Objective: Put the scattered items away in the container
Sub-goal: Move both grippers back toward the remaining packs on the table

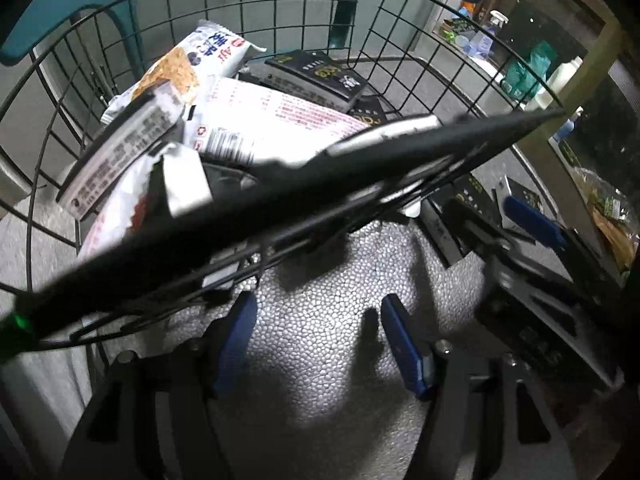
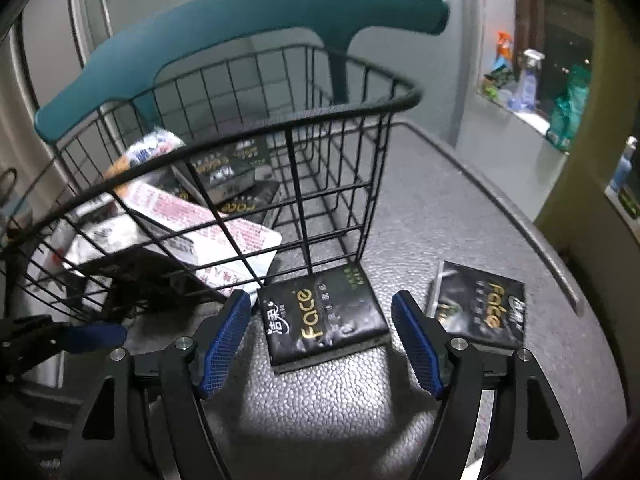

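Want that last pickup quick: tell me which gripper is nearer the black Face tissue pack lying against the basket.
Right. The right gripper stands open astride the Face tissue pack, without touching it. The left gripper hovers open by the basket, off to the pack's left.

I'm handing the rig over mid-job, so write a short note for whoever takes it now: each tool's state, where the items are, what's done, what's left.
Right tool: open, empty, straddling without touching the nearer black Face tissue pack, which lies on the table against the basket's outer wall.
Left tool: open, empty, over bare table just outside the wire basket.
Done: the basket already holds several snack packets, including a white and red one, and black tissue packs.
Left: the nearer Face pack, then the second black Face pack lying to its right on the table. Both still need to go into the basket.
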### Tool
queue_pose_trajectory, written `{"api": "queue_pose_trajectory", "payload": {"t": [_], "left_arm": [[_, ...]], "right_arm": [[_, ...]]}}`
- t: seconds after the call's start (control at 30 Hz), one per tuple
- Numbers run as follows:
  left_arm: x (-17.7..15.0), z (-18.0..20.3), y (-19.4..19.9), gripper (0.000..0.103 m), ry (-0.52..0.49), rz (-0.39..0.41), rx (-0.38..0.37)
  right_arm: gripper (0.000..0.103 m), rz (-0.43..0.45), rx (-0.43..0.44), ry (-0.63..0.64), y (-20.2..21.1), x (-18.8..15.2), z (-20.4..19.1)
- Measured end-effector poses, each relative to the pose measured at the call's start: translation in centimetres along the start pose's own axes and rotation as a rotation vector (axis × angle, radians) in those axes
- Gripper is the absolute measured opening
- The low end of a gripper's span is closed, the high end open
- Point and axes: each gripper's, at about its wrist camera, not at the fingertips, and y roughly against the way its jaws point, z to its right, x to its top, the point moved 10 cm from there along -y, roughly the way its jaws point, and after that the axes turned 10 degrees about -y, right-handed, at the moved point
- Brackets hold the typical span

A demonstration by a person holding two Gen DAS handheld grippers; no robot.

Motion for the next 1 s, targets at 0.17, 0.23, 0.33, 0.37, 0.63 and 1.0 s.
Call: {"api": "queue_pose_trajectory", "payload": {"t": [0.17,0.23,0.33,0.37,0.63,1.0], "left_arm": [[0.1,0.5,0.0,0.071,-0.022,-0.009,-0.005],[0.2,0.7,0.0,0.071,-0.023,-0.010,-0.010],[0.1,0.5,0.3,0.071,0.001,-0.016,-0.034],[0.1,0.4,0.4,0.072,0.006,-0.019,-0.039],[-1.1,1.0,0.6,0.071,-0.190,-0.032,-0.040],[-4.6,5.3,1.9,0.071,-0.696,-0.037,-0.222]], "right_arm": [[0.073,-0.019,0.008,-0.006,-0.7,-0.1,0.0],[0.068,-0.022,0.008,-0.017,-0.7,-0.1,0.3],[0.066,-0.009,-0.009,-0.044,-0.4,-0.3,0.7],[0.066,-0.003,-0.020,-0.054,-0.1,-0.5,0.8],[0.064,0.059,-0.282,-0.225,3.9,-3.8,2.7],[0.064,0.168,-0.650,-0.674,12.9,-13.4,4.2]]}}
